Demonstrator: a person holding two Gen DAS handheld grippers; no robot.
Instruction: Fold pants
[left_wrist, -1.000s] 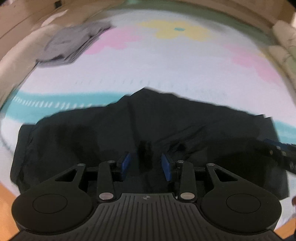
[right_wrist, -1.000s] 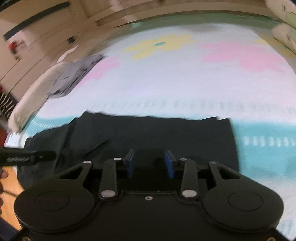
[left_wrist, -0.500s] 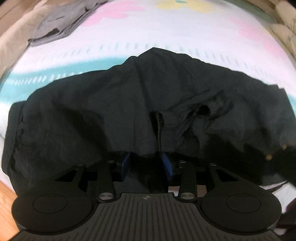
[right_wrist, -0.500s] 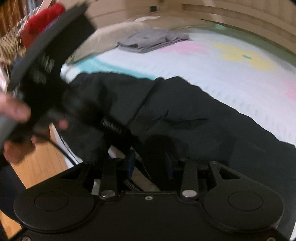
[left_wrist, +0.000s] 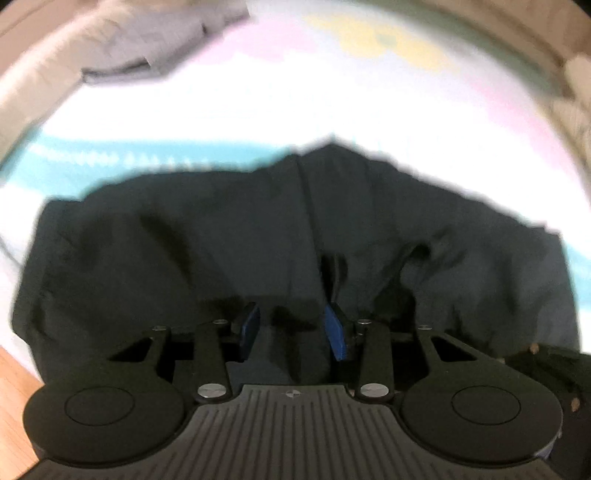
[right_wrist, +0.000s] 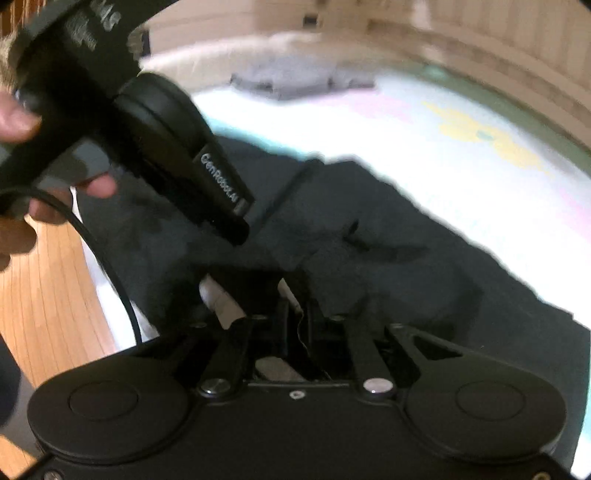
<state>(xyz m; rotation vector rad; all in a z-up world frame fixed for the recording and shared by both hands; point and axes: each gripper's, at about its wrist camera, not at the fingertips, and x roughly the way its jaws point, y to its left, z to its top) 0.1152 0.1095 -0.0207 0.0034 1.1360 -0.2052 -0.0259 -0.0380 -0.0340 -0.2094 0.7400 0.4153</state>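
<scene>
On bed near edge: black pants (left_wrist: 184, 251), soft, floppy. Left gripper (left_wrist: 291, 332) wide, empty. Right gripper (right_wrist: 299, 314) pinching near hem; grab hems.

Black pants (left_wrist: 221, 251) lie rumpled and spread wide across the bed's near edge, one fold bunched up.

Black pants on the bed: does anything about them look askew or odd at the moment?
Yes. The black pants lie rumpled, not flat: creases bunch right of the centre seam, and the far edge peaks unevenly against the bedspread. The right tool is shut on a gathered fold, with white lining showing beside it. The left tool is open.
</scene>
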